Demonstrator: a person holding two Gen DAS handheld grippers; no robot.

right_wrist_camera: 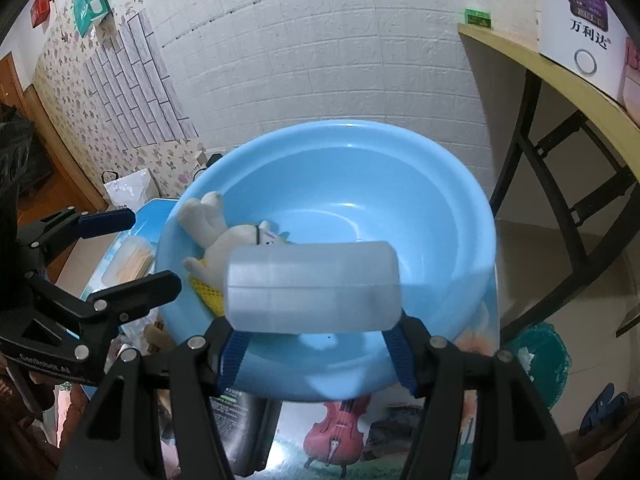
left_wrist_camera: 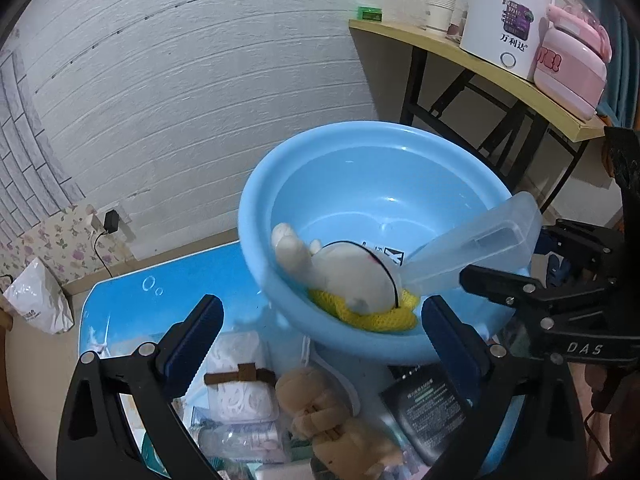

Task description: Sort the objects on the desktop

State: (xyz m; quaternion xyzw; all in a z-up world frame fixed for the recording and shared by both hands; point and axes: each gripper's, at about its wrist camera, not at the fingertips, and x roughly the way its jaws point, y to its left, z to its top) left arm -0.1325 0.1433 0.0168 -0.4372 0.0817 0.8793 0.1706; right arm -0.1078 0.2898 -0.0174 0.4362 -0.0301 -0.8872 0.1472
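Note:
A light blue basin (left_wrist_camera: 360, 176) (right_wrist_camera: 400, 184) stands on the blue table (left_wrist_camera: 120, 304). Inside it a white plush toy (left_wrist_camera: 352, 276) (right_wrist_camera: 224, 240) lies on a yellow mesh piece (left_wrist_camera: 380, 318) (right_wrist_camera: 208, 292) against the near-left wall. My left gripper (left_wrist_camera: 320, 336) (right_wrist_camera: 136, 252) hangs open just before the basin's near rim, with nothing gripped between its blue pads. My right gripper (right_wrist_camera: 314, 344) (left_wrist_camera: 516, 252) is shut on a translucent plastic box (right_wrist_camera: 312, 288) (left_wrist_camera: 480, 244), which it holds over the basin's near-right side.
Below the left gripper lie a brown plush toy (left_wrist_camera: 320, 412), a white lattice case with a brown strap (left_wrist_camera: 240, 380), a clear bottle (left_wrist_camera: 240, 440) and a black packet (left_wrist_camera: 432, 404). A wooden side table (left_wrist_camera: 480, 68) at the right carries a white appliance (left_wrist_camera: 508, 12) and a pink box (left_wrist_camera: 572, 68).

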